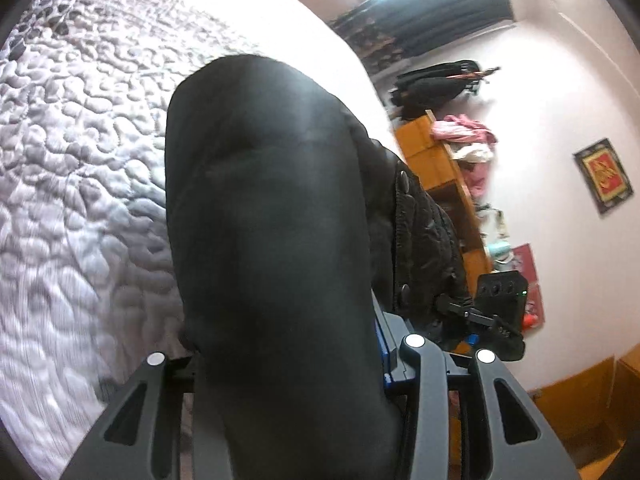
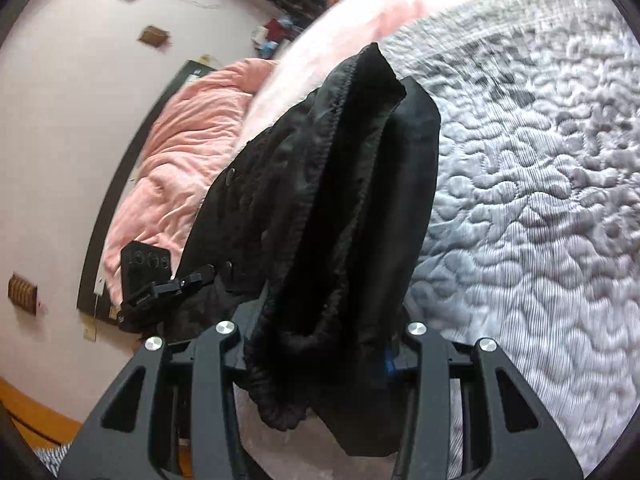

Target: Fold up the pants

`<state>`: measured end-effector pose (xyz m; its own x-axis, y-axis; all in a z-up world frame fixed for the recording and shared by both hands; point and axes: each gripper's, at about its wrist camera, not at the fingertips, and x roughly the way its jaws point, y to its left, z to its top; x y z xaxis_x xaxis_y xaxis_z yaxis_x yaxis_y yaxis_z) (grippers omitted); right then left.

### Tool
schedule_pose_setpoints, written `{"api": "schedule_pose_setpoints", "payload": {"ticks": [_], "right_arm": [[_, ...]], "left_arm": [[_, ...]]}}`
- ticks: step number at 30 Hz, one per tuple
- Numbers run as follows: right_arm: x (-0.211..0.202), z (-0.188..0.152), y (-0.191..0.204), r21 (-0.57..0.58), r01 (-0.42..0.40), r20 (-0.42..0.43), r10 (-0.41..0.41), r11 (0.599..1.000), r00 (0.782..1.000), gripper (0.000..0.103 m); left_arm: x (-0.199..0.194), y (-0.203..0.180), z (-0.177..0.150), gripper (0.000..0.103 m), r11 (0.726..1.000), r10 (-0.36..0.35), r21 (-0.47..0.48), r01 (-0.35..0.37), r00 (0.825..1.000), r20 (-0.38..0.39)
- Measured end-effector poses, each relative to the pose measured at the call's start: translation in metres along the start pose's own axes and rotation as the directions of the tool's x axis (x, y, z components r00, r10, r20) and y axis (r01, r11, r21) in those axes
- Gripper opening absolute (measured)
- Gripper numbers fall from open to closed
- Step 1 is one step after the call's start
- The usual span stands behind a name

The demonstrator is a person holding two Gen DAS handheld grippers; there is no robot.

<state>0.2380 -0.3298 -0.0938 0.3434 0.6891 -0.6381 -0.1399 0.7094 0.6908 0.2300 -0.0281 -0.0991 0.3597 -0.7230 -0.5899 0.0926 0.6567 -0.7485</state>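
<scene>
Right wrist view: black pants [image 2: 352, 208] hang bunched between the right gripper [image 2: 320, 344] jaws, elastic waistband or hem edge drooping below the fingers, cloth running up and away from the cam over the grey quilted bedspread [image 2: 540, 200]. Jaws closed on the fabric, partway in, thick wad between them. Pink blanket [image 2: 176, 168] lies beyond, at the bed's far side by the wall.

Left wrist view: same pants [image 1: 272, 220] fill the middle, a broad smooth panel rising from the left gripper [image 1: 288, 356], which is also clamped on cloth; the inner pad is hidden behind fabric, so contact on that side is a judgement, but the cloth clearly hangs from it. The right gripper [image 1: 500, 312] shows just beside, to the right, w/ quilted black fabric between the two.

Key relation: both grippers sit close together on one end of the garment, lifted clear of the bed, long axis running forward from the hands and down toward the quilt. Neither hand nearer; they're paired. Wooden shelf [image 1: 440, 160] w/ clothes stands off to the side by the wall, not in the way.

Judgement: mid-fold carry; next likely lay the held end over the rest, keeping edges aligned. Risk: bunched right-side grip leaves a lumpy fold.
</scene>
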Motion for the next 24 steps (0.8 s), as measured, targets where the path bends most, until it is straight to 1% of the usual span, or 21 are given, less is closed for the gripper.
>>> {"api": "schedule_pose_setpoints", "payload": {"ticks": [2, 4, 6, 7, 8, 9, 10, 11, 12, 13, 15, 18, 20, 21, 22, 24], "right_arm": [[0.015, 0.008, -0.014, 0.041, 0.044, -0.017, -0.044, 0.998, 0.999, 0.046], [0.027, 0.010, -0.028, 0.066, 0.065, -0.032, -0.063, 0.996, 0.997, 0.051], [0.032, 0.008, -0.038, 0.080, 0.067, -0.040, -0.064, 0.995, 0.997, 0.058], [0.033, 0.004, -0.042, 0.083, 0.074, -0.044, -0.070, 0.994, 0.997, 0.066], [0.032, 0.002, -0.044, 0.077, 0.089, -0.041, -0.086, 0.993, 0.995, 0.078], [0.028, -0.002, -0.045, 0.072, 0.110, -0.027, -0.108, 0.991, 0.994, 0.082], [0.023, -0.005, -0.046, 0.070, 0.112, -0.012, -0.112, 0.991, 0.994, 0.084], [0.017, -0.010, -0.048, 0.073, 0.104, 0.006, -0.105, 0.992, 0.994, 0.089], [0.012, -0.014, -0.050, 0.081, 0.101, 0.018, -0.103, 0.992, 0.995, 0.091], [0.004, -0.019, -0.054, 0.096, 0.102, 0.035, -0.106, 0.990, 0.994, 0.091], [-0.011, -0.031, -0.058, 0.115, 0.110, 0.063, -0.118, 0.987, 0.991, 0.091], [-0.029, -0.046, -0.054, 0.115, 0.180, 0.094, -0.192, 0.977, 0.977, 0.092], [-0.040, -0.061, -0.041, 0.107, 0.286, 0.121, -0.298, 0.952, 0.947, 0.094], [-0.045, -0.070, -0.032, 0.098, 0.342, 0.133, -0.353, 0.934, 0.926, 0.095], [-0.046, -0.077, -0.026, 0.092, 0.371, 0.136, -0.381, 0.924, 0.915, 0.096], [-0.047, -0.089, -0.011, 0.078, 0.419, 0.137, -0.426, 0.904, 0.894, 0.097]], "left_arm": [[0.017, 0.016, 0.006, 0.046, 0.998, 0.053, -0.017, -0.054, 0.998, -0.023], [0.026, 0.027, 0.007, 0.056, 0.998, 0.057, -0.030, -0.058, 0.998, -0.032], [0.030, 0.031, -0.001, 0.062, 0.998, 0.065, -0.013, -0.065, 0.997, -0.033], [0.031, 0.030, -0.003, 0.070, 0.997, 0.074, -0.003, -0.074, 0.997, -0.034], [0.038, 0.022, -0.004, 0.073, 0.996, 0.088, 0.001, -0.088, 0.995, -0.036], [0.037, 0.023, -0.006, 0.077, 0.994, 0.105, 0.008, -0.105, 0.994, -0.037], [0.037, 0.022, -0.010, 0.081, 0.993, 0.120, 0.015, -0.120, 0.992, -0.033], [0.033, 0.024, -0.013, 0.084, 0.989, 0.149, 0.023, -0.148, 0.988, -0.029], [0.027, 0.027, -0.015, 0.090, 0.985, 0.172, 0.028, -0.171, 0.985, -0.025], [0.020, 0.027, -0.017, 0.094, 0.979, 0.204, 0.032, -0.204, 0.979, -0.012], [0.006, 0.025, -0.023, 0.098, 0.966, 0.255, 0.041, -0.256, 0.967, 0.017], [-0.019, 0.015, -0.042, 0.099, 0.925, 0.369, 0.060, -0.375, 0.925, 0.097], [-0.035, -0.002, -0.056, 0.099, 0.889, 0.438, 0.070, -0.452, 0.885, 0.156], [-0.041, -0.010, -0.065, 0.099, 0.869, 0.468, 0.079, -0.489, 0.863, 0.192], [-0.045, -0.017, -0.071, 0.099, 0.848, 0.497, 0.087, -0.523, 0.842, 0.210], [-0.052, -0.033, -0.088, 0.099, 0.797, 0.557, 0.114, -0.593, 0.794, 0.242]]}}
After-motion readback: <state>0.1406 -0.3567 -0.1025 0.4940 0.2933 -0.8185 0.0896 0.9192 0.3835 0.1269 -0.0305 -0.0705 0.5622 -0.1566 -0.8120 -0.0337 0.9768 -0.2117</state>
